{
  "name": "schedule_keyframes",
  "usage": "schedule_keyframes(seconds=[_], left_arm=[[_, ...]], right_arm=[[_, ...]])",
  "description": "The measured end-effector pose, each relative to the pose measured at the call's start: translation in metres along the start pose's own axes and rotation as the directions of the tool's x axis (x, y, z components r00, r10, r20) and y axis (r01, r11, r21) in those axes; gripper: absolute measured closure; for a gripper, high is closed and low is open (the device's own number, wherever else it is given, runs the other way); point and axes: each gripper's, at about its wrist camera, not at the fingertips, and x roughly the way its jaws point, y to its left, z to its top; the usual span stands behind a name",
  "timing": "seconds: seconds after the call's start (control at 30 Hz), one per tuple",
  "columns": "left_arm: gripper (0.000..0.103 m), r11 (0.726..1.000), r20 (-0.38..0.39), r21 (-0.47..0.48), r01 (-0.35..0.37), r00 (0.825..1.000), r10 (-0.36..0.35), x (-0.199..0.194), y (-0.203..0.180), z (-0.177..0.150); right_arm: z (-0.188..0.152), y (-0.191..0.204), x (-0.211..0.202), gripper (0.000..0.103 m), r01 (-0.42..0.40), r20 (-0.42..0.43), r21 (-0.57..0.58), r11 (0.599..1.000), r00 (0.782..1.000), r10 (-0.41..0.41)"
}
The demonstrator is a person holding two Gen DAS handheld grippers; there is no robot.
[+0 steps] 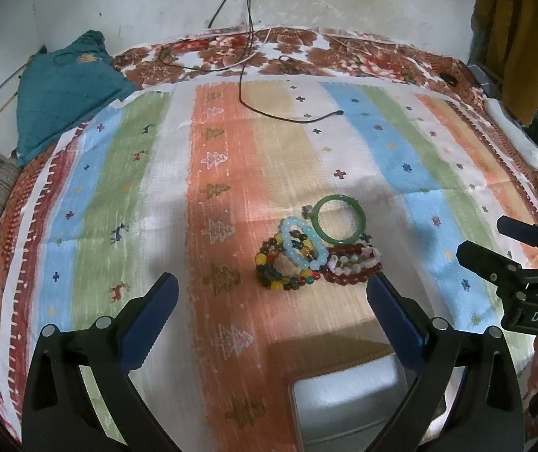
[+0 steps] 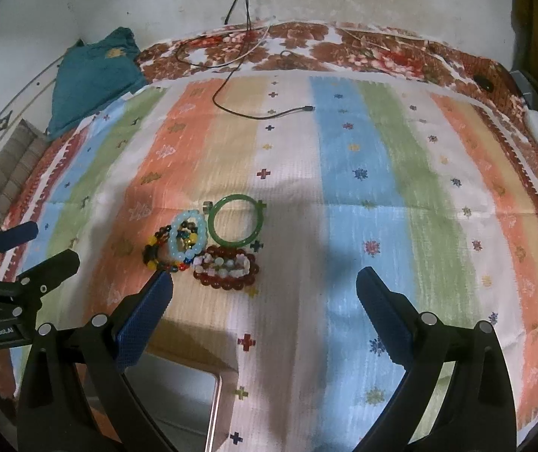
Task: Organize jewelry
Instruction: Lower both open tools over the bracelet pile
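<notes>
Striped cloth (image 1: 148,173) in orange, green, blue and white covers the bed, and everything else sits relative to the green bangle (image 1: 339,223) lying flat near its middle. Nearer the person than the bangle, a pale box (image 1: 348,403) rests on the cloth. Both grippers hover on the near side of the bangle, the left gripper (image 1: 272,293) and the right gripper (image 2: 263,286) each with fingers spread wide, holding nothing. Touching the bangle's near edge lie a dark red bead bracelet (image 1: 348,269), a light blue bead bracelet (image 1: 302,243) and a multicoloured bead bracelet (image 1: 280,269), bunched together.
</notes>
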Motion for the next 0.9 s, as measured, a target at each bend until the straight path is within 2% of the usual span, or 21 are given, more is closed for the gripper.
schedule_keyframes(seconds=[0.9], left_arm=[[0.006,1.0,-0.107,0.022,0.012,0.994,-0.01,0.081,0.011,0.025]], right_arm=[[0.028,-0.004,0.079,0.004,0.032,-0.123,-0.006,0.999,0.992,-0.032]])
